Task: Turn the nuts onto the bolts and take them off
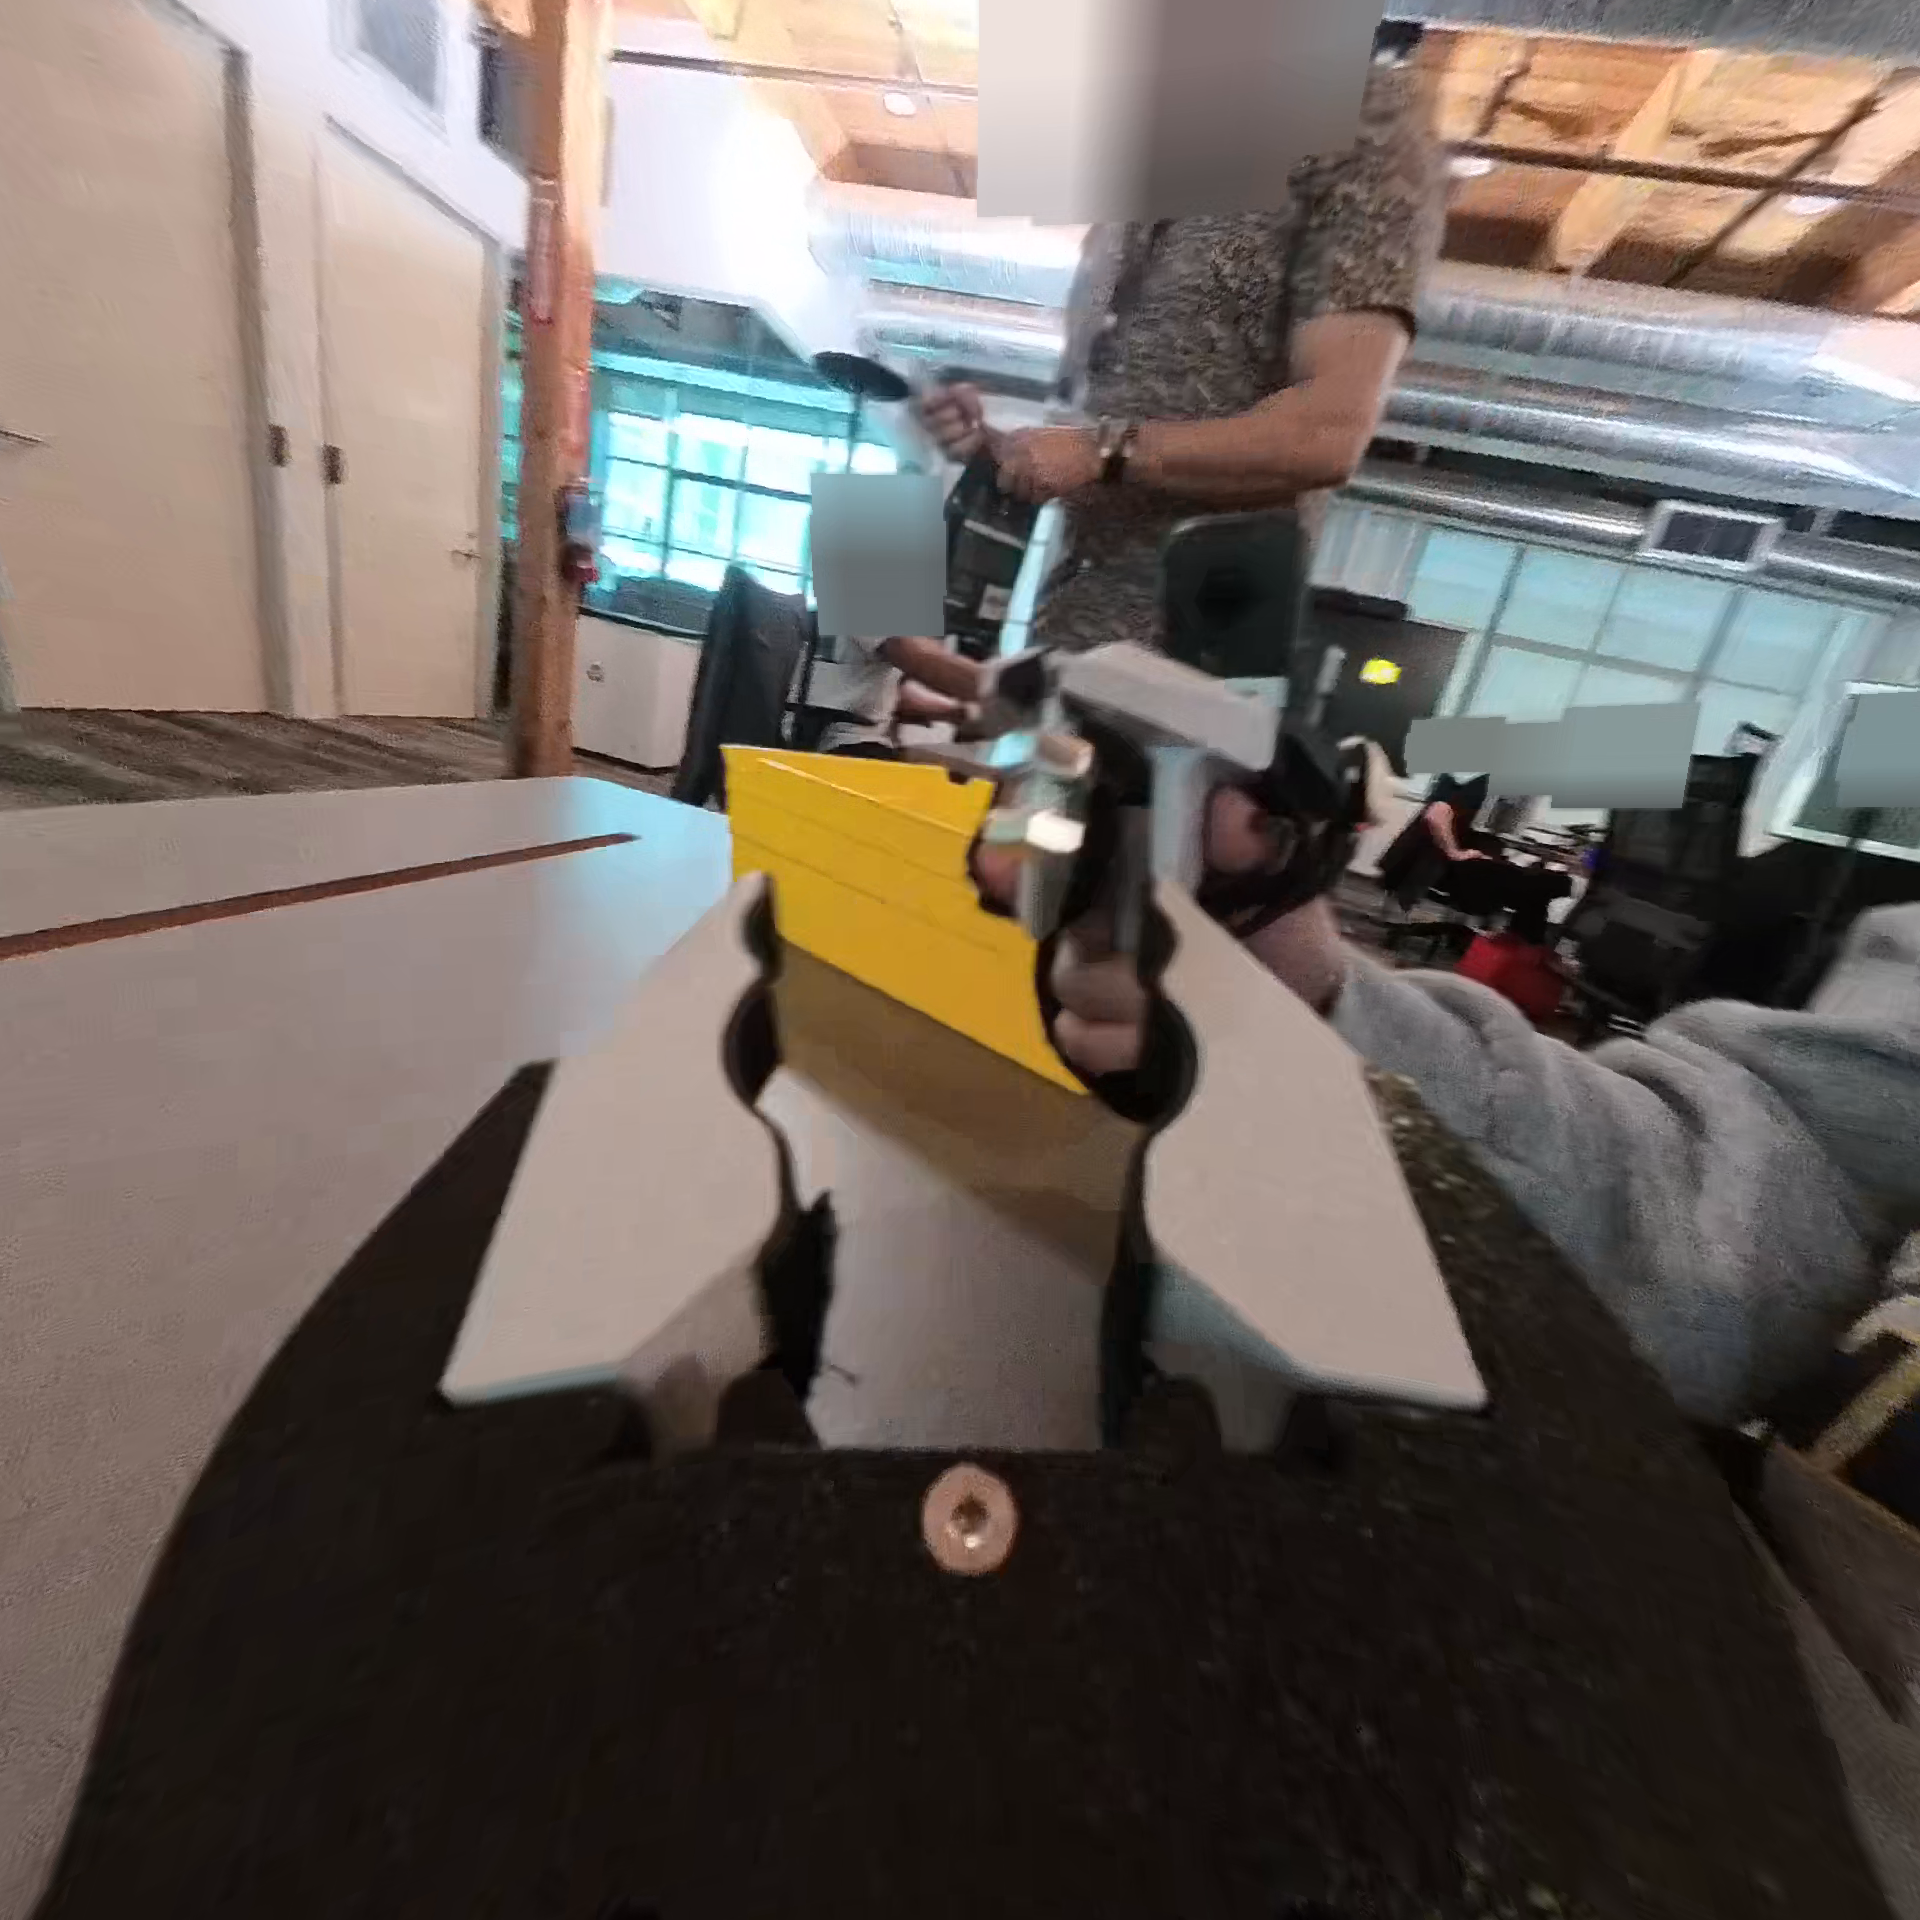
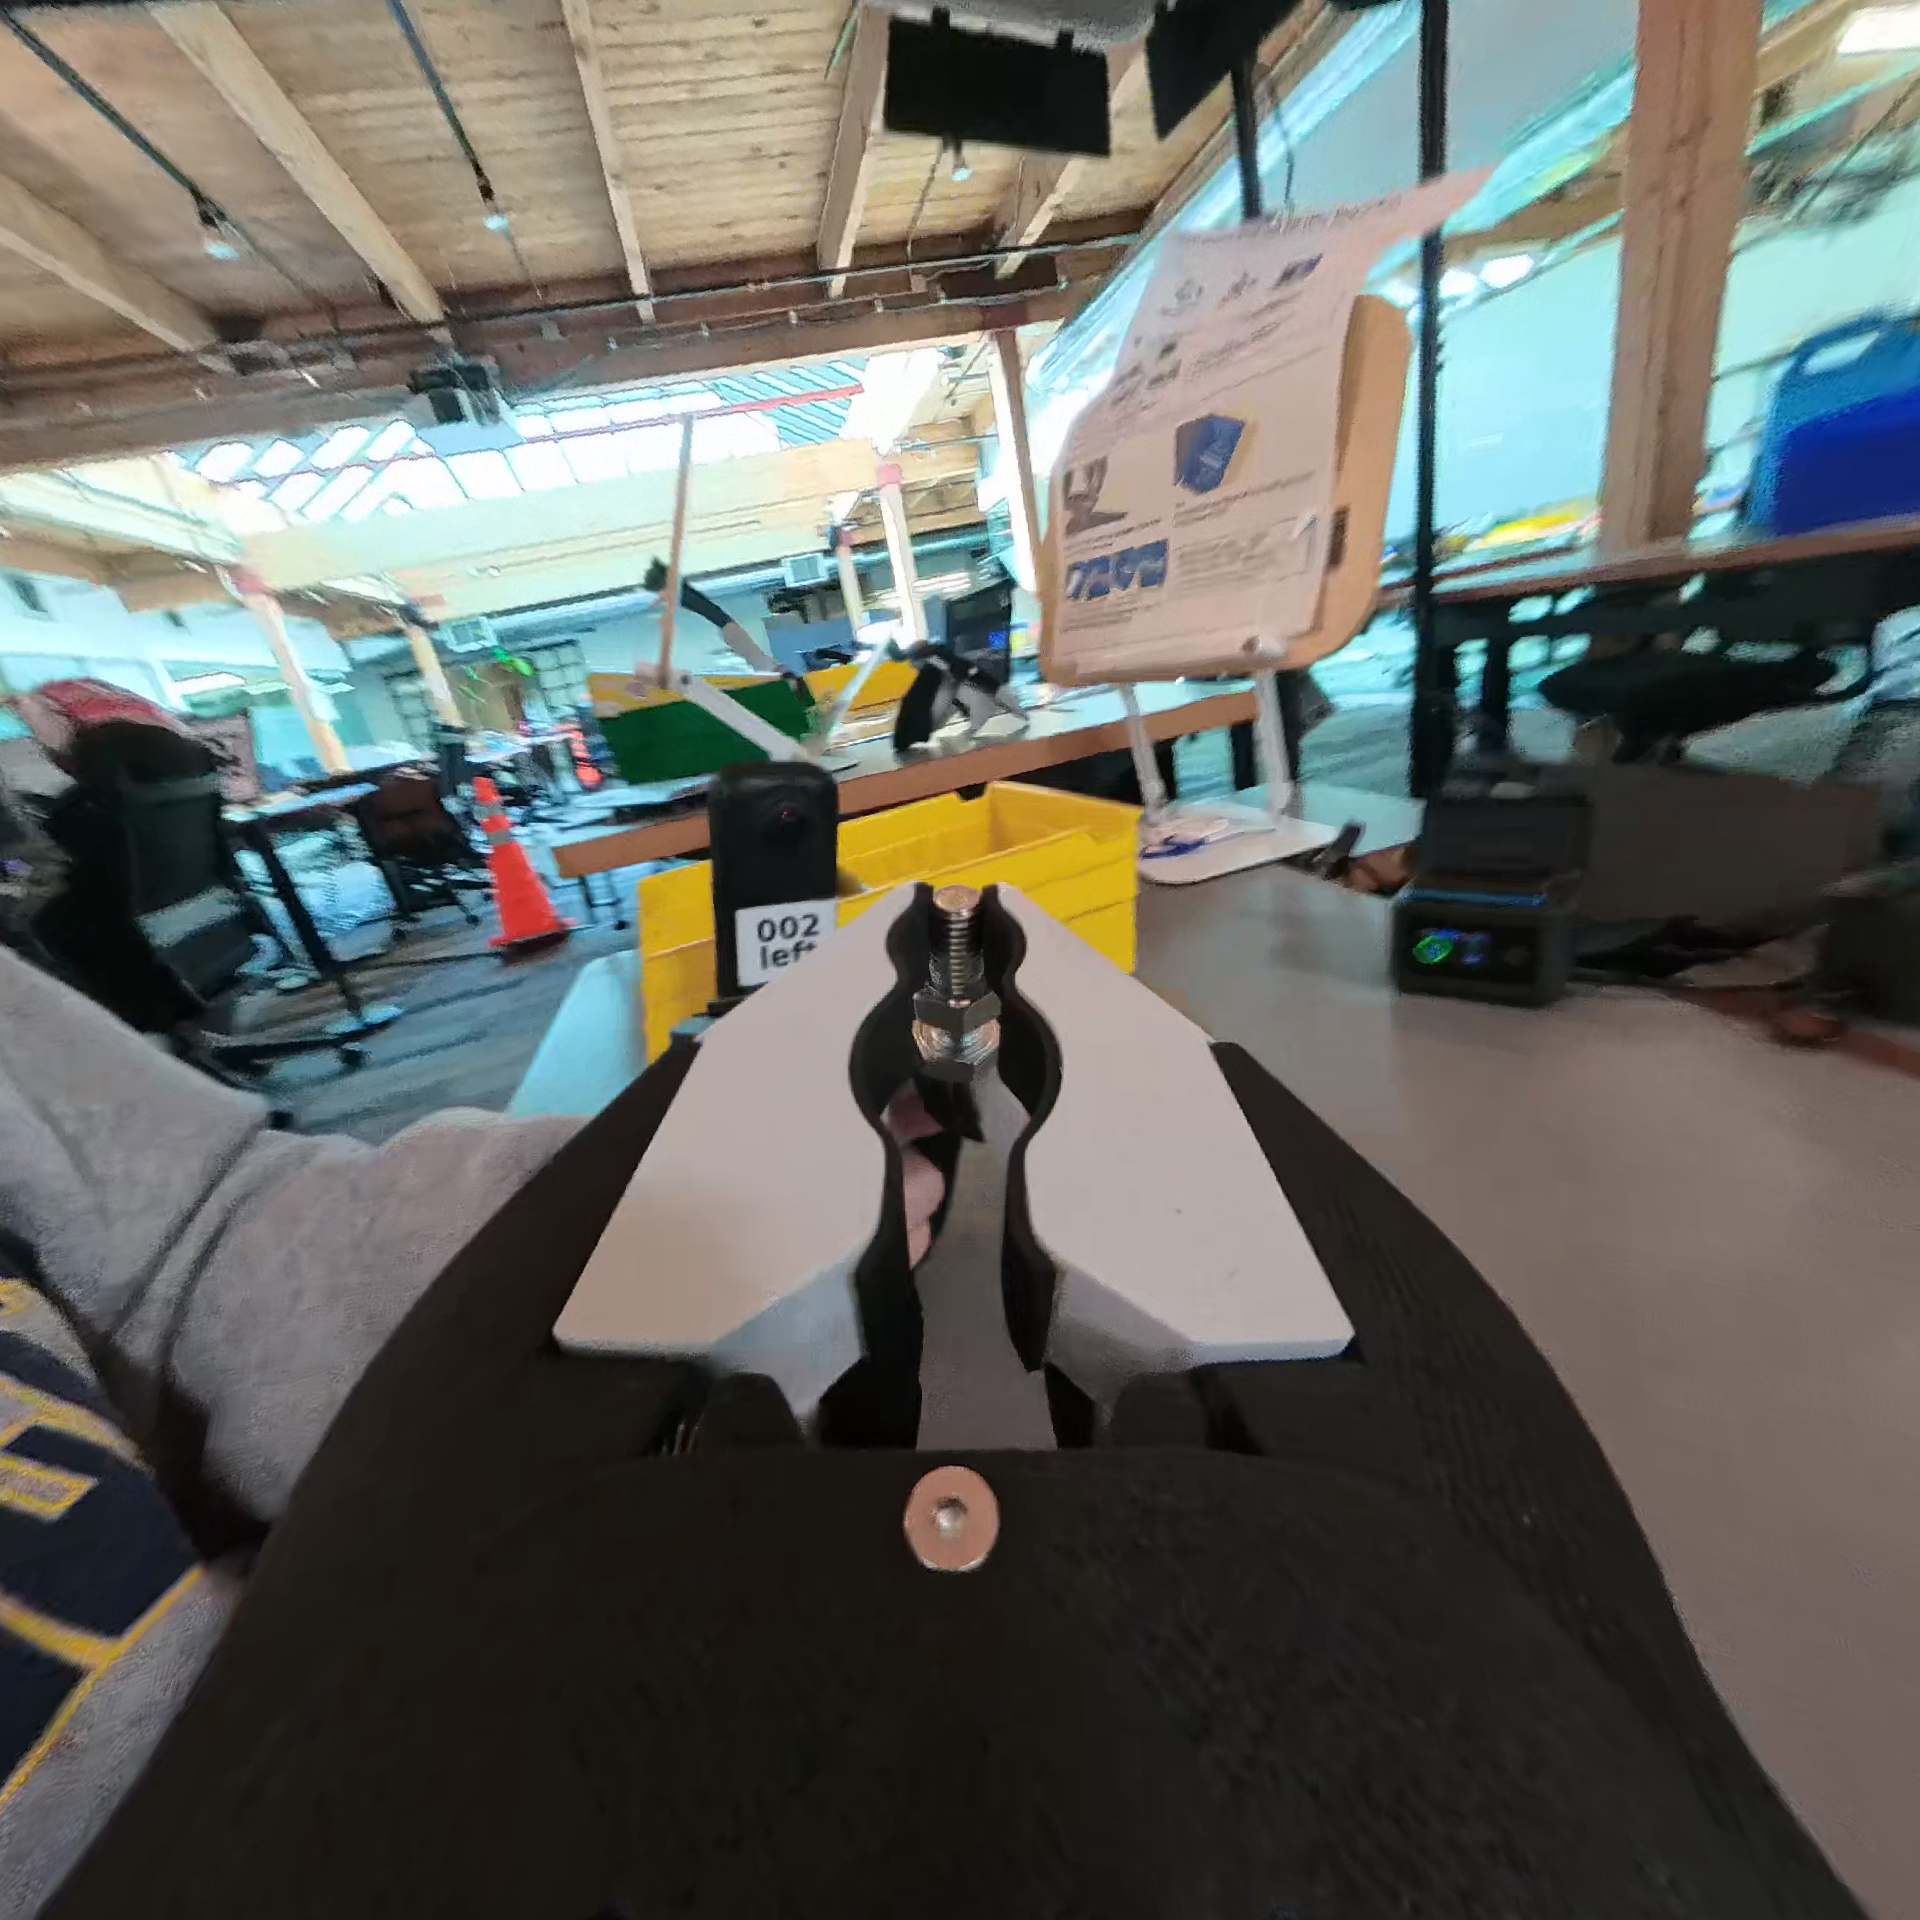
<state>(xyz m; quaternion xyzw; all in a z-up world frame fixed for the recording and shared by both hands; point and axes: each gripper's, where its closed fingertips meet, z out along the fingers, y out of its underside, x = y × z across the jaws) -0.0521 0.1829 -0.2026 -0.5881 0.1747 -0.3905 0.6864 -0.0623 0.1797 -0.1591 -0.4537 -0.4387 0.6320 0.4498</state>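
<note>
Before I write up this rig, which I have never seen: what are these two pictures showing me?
There is no robot here. A person holds a two-finger gripper in each hand, and a camera on each looks forward along its fingers. The left wrist picture shows the left gripper open and empty over a pale table, with a yellow bin beyond it. The right wrist picture shows the right gripper shut on a bolt that has a nut on its thread.

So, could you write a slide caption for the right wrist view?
Right gripper clamps a threaded bolt carrying a nut, before a yellow bin.
</note>
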